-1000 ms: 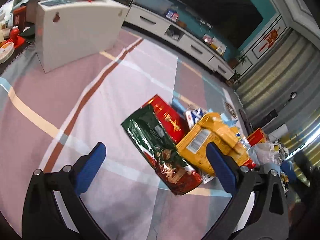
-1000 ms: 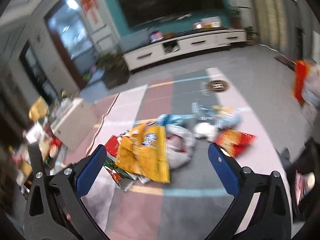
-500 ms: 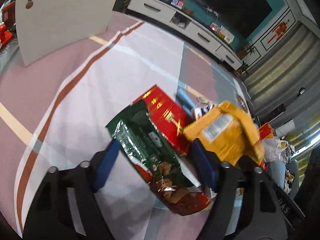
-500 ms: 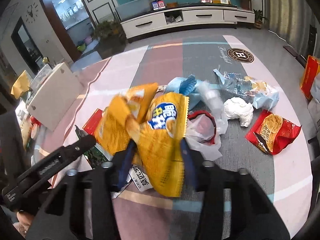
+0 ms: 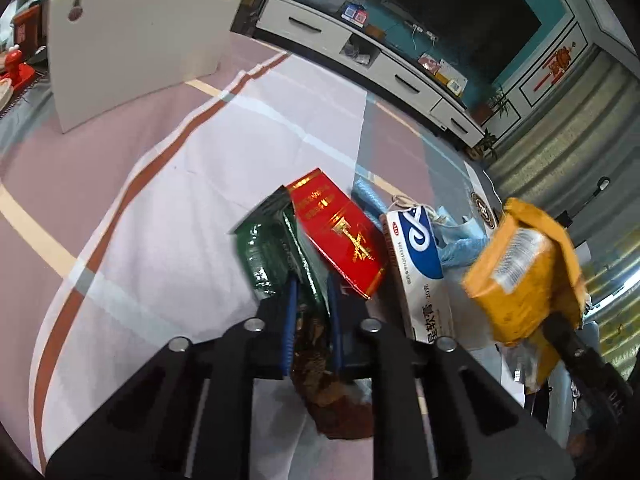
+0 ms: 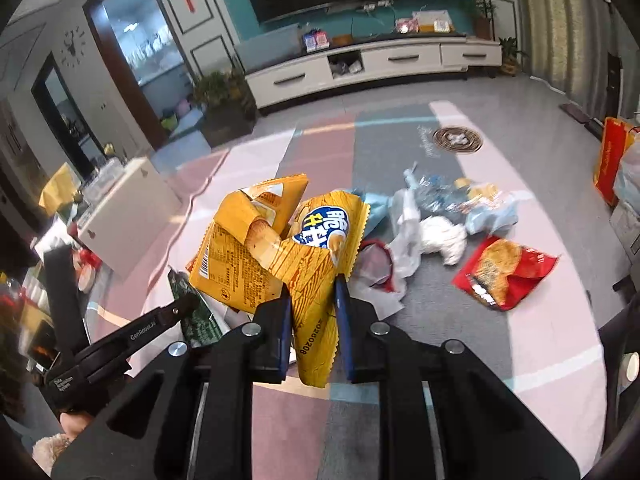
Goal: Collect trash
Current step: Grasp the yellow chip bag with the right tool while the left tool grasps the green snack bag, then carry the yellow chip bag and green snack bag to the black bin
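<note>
A striped rug (image 5: 168, 184) in pink, white and grey covers the living-room floor beyond both sets of fingers, with a white TV cabinet (image 6: 360, 68) against the teal wall far ahead. A white board (image 5: 132, 44) stands on edge up and to the left of the left fingers.

A heap of trash lies on the rug just past the fingers. The right gripper (image 6: 312, 316) is closing on a crumpled yellow snack bag (image 6: 280, 248), its blue pads pressing the bag's lower edge from both sides while the rest of the bag rises ahead of the fingers. The left gripper (image 5: 311, 312) has its fingers drawn nearly together, pinching a green foil packet (image 5: 272, 256) that stands up between and beyond them, its brown-and-red end hanging below the pads.

Just right of the left fingers lies a red carton (image 5: 340, 236), and beside that a white-and-blue toothpaste box (image 5: 416, 264). To the right of the right fingers, on the grey stripe, sit a white plastic bag (image 6: 400, 240), a wad of white tissue (image 6: 444, 236) and, farther right, a torn red chip bag (image 6: 504, 268). A round floor emblem (image 6: 456, 140) lies well beyond them.
</note>
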### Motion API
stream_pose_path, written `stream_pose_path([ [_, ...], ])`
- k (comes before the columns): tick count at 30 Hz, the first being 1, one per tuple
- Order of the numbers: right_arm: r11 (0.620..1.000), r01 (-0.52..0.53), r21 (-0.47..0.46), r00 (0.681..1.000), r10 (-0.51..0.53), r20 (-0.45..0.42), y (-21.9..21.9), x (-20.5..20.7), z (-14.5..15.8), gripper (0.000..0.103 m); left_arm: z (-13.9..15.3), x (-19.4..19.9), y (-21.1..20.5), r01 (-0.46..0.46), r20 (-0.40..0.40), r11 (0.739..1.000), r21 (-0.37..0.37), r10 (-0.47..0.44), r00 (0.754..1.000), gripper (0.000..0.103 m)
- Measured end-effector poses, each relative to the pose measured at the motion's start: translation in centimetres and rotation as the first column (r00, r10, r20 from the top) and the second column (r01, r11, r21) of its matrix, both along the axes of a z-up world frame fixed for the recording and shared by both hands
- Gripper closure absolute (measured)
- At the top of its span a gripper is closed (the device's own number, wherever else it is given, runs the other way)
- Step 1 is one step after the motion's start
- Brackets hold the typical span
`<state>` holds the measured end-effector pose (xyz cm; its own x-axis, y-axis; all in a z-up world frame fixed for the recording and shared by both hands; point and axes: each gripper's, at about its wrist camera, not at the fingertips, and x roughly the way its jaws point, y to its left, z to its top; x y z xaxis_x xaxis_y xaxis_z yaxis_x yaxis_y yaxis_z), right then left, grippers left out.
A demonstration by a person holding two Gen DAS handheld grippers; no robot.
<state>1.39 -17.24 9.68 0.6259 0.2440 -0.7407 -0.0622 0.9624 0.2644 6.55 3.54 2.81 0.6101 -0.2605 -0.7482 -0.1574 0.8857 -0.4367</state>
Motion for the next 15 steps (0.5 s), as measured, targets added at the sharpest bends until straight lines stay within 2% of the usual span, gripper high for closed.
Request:
stream_pose_path([
  [7, 0.999, 0.041, 0.016, 0.995, -0.042, 0.087, -1.9, -2.0, 3.0, 0.083, 2.7, -1.9, 1.1, -0.026, 0.055, 0.998, -0.05, 0.029, 0.998, 0.094],
  [10, 0.998, 0.052, 0.026, 0.993, -0.055, 0.109, -2.6, -2.5, 3.8, 0.083, 4.9, -3.2, 1.3, -0.023, 0.124, 0.999, -0.044, 0.028, 0.992, 0.094],
  [15, 0.997, 0.071, 0.03, 0.988, -0.074, 0.133, -3.4, -3.3, 4.7, 0.082, 7.3, -4.6, 1.1, -0.016, 0.191, 0.999, -0.03, 0.021, 0.981, 0.095],
])
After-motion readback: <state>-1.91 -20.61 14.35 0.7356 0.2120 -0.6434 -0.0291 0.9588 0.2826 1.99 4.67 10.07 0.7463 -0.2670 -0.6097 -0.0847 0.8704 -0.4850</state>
